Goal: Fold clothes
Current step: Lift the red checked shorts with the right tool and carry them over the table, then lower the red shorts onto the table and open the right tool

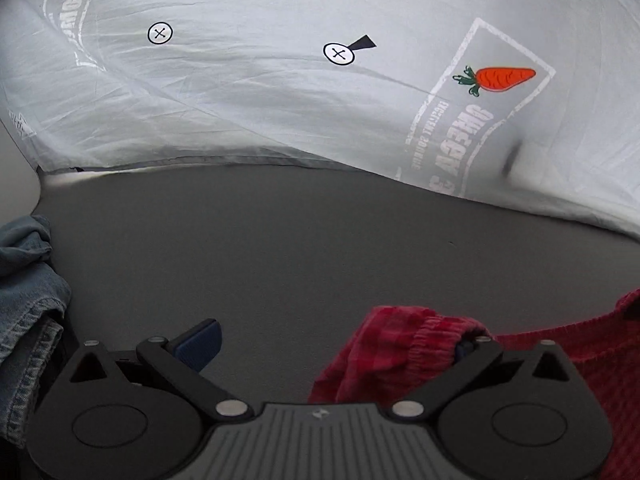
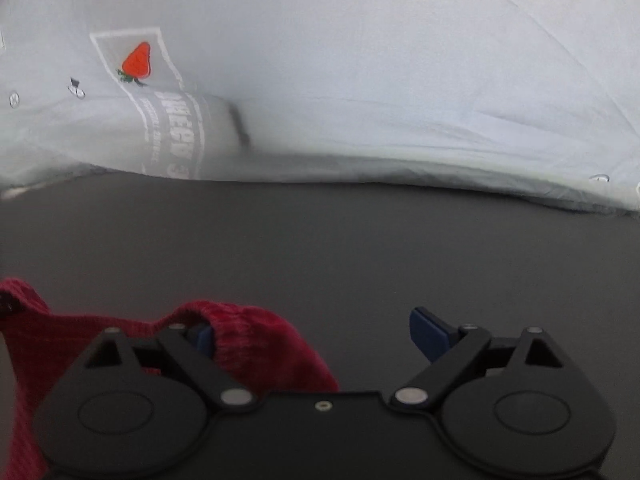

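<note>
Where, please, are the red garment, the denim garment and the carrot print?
red garment [image 2: 256, 340]: right wrist view, on its ribbed cuff.
denim garment [image 1: 28, 280]: left wrist view, on its crumpled fabric.
carrot print [image 1: 506, 79]: left wrist view, on the orange root.

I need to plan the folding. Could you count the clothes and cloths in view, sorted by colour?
Red garment: 1
Blue denim garment: 1
Pale grey printed sheet: 1
Total: 3

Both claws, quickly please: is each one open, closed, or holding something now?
Left claw: open, red garment draped over one finger, not gripped.
Right claw: open, the red garment over one finger, not gripped.
</note>
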A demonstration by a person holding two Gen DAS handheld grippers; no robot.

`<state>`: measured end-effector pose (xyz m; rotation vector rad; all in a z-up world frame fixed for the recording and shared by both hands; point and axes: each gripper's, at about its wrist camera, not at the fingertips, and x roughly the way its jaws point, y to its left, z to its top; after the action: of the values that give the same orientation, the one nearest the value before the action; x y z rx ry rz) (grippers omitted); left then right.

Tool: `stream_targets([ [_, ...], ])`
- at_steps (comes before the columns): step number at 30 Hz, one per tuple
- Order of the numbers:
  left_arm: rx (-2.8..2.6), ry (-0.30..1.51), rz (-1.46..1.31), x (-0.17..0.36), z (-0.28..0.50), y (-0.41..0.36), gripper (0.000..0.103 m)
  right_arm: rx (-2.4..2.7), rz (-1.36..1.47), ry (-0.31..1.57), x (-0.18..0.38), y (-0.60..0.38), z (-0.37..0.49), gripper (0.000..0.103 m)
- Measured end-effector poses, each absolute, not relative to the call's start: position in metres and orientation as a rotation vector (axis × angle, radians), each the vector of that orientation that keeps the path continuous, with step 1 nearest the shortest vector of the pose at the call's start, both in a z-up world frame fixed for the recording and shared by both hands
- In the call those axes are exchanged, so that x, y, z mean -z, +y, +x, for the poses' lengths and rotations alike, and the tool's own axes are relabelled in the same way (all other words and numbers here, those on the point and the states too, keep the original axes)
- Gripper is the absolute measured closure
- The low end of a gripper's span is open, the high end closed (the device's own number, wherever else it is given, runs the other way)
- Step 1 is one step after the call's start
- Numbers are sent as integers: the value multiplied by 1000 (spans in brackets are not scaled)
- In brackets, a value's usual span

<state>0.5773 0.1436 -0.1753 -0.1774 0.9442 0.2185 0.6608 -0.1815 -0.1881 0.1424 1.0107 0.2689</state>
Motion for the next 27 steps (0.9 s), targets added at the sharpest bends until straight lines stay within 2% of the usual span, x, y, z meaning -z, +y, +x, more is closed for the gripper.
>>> stream_targets([
  [3, -155, 982, -391, 170, 565, 155, 0, -276, 306, 1083, 183, -204, 658, 6],
  [5, -147, 1013, -442, 164, 560, 155, 0, -220, 133, 1061, 176, -198, 648, 6],
  [8, -206, 948, -221, 145, 553, 129, 0, -207, -28, 973, 158, -192, 628, 6],
  [10, -119, 942, -287, 135, 550, 128, 0, -295, 109, 963, 149, -203, 620, 6],
  [13, -6, 968, -568, 136, 553, 145, 0, -330, 250, 966, 146, -216, 615, 6],
  [15, -62, 947, -607, 137, 548, 149, 0, -276, 130, 921, 145, -210, 608, 13],
  [20, -252, 956, -378, 154, 535, 146, 0, -311, -85, 868, 156, -201, 597, 49],
  [22, -272, 973, -347, 161, 527, 149, 0, -347, -137, 857, 165, -196, 597, 55],
  [27, -349, 997, -260, 177, 499, 155, 0, -434, -251, 802, 187, -169, 613, 55],
])
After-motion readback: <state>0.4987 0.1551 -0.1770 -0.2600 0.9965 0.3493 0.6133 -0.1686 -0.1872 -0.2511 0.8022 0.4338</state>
